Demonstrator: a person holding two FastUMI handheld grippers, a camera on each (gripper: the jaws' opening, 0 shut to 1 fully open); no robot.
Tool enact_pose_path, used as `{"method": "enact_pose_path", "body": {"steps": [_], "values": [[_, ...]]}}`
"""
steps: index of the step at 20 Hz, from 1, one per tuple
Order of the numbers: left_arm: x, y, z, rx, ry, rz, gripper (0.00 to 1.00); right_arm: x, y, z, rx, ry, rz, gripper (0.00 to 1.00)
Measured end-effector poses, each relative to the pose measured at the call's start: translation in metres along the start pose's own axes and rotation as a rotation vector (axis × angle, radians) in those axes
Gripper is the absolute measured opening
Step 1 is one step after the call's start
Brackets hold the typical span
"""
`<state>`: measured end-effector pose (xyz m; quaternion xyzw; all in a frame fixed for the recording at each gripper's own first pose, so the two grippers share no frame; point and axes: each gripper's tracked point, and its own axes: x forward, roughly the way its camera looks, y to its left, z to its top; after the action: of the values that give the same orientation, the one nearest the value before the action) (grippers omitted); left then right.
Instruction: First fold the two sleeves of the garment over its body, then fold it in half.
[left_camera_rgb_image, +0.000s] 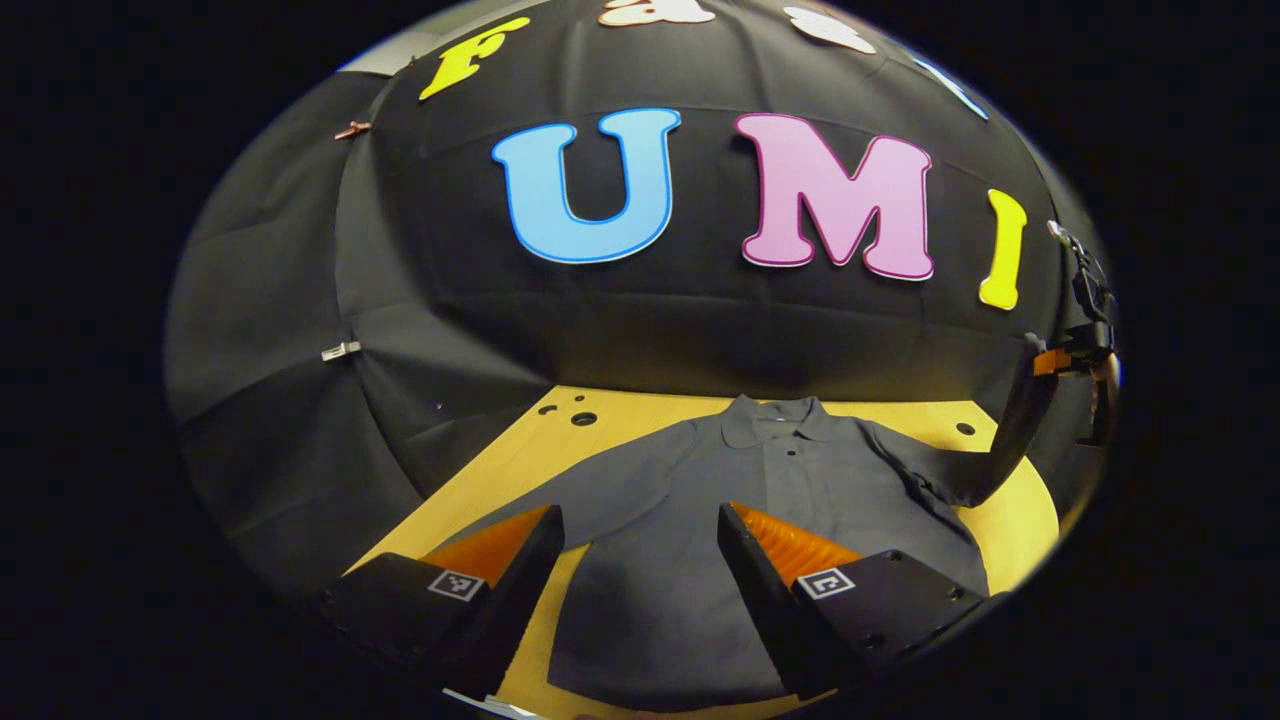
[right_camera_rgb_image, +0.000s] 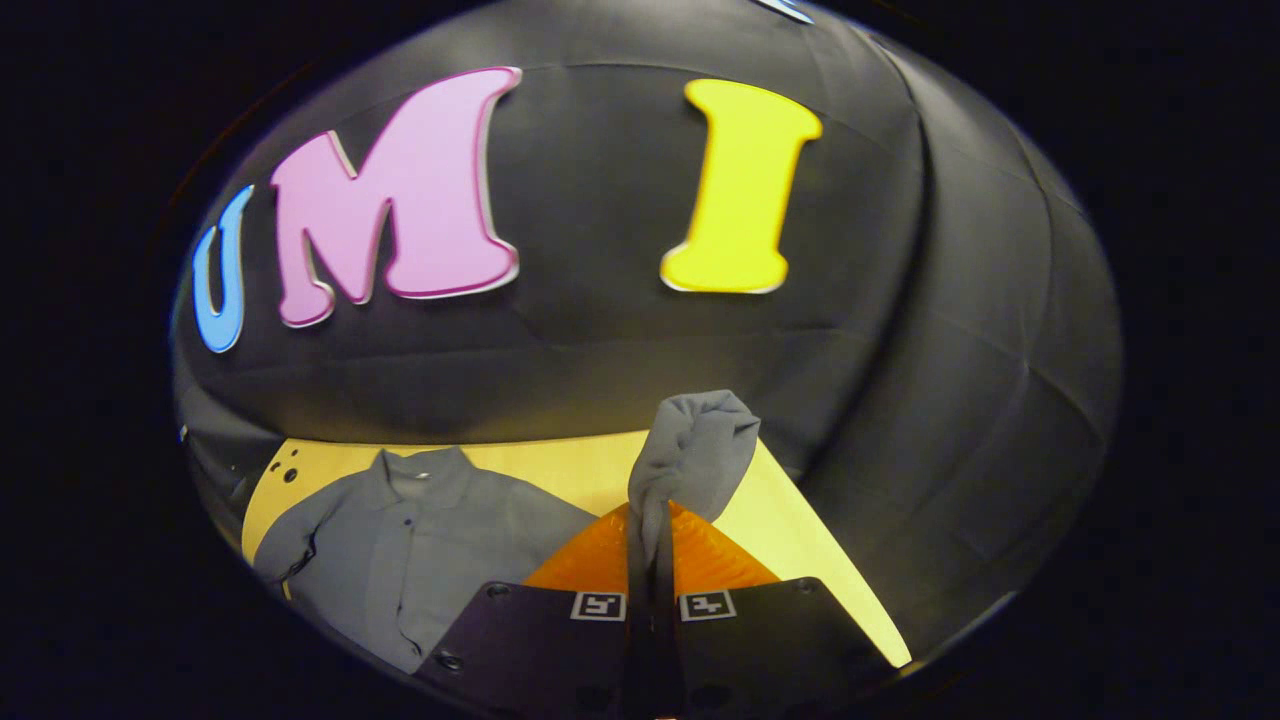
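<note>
A: Left gripper (left_camera_rgb_image: 640, 540) first, in the left gripper view: what are its fingers doing?

B: Spread wide, nothing between them. Each finger is a blocky wedge with a ribbed inner pad and a small square marker on top. They hang above the garment (left_camera_rgb_image: 700, 520) without touching it.

A: And the garment from there?

B: It is a dark grey collared shirt with a short buttoned placket, soft matte cloth, lying flat on the table (left_camera_rgb_image: 520, 440) just ahead of and under the fingertips. Its collar points away from the tool. One sleeve (left_camera_rgb_image: 600, 485) lies spread out ahead of the left finger. The table is smooth yellow-tan board with a few round holes near its far edge.

A: Anything off to the side?

B: Far out beyond the right finger, the other sleeve (left_camera_rgb_image: 1000, 450) rises off the table in a stretched strip to the right gripper (left_camera_rgb_image: 1050, 360), which holds its end.

A: Now the right gripper view.

B: Right gripper (right_camera_rgb_image: 650, 540) is pressed together, both ribbed pads pinching the sleeve (right_camera_rgb_image: 690, 450). A bunched, rounded fold of grey cloth stands up just past the fingertips.

A: Where is the rest of the shirt?

B: Body (right_camera_rgb_image: 420, 540) lies flat on the table (right_camera_rgb_image: 780, 530), off to the left of the fingers and lower, collar away from the tool.
</note>
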<state>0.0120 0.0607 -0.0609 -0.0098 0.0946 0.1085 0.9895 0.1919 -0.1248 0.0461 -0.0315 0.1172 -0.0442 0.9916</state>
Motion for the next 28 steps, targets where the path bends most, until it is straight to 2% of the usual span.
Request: {"method": "enact_pose_path", "body": {"steps": [7, 11, 22, 25, 26, 27, 28], "values": [[0.000, 0.042, -0.013, -0.057, 0.020, 0.067, 0.98, 0.007, 0.126, 0.018, -0.092, -0.015, 0.172, 0.05], [0.001, 0.067, -0.020, -0.089, 0.041, 0.111, 0.98, 0.011, 0.190, 0.014, -0.134, 0.000, 0.258, 0.05], [-0.009, 0.127, -0.043, -0.113, 0.093, 0.220, 0.98, 0.012, 0.346, -0.052, -0.219, 0.117, 0.478, 0.05], [-0.013, 0.147, -0.055, -0.157, 0.111, 0.271, 0.98, 0.011, 0.384, -0.070, -0.232, 0.143, 0.517, 0.05], [-0.014, 0.152, -0.057, -0.179, 0.117, 0.285, 0.98, 0.010, 0.398, -0.076, -0.230, 0.153, 0.528, 0.00], [-0.015, 0.157, -0.065, -0.200, 0.122, 0.298, 0.98, 0.011, 0.411, -0.082, -0.226, 0.161, 0.542, 0.05], [-0.017, 0.162, -0.068, -0.212, 0.127, 0.312, 0.98, 0.010, 0.423, -0.089, -0.224, 0.174, 0.552, 0.05]]}}
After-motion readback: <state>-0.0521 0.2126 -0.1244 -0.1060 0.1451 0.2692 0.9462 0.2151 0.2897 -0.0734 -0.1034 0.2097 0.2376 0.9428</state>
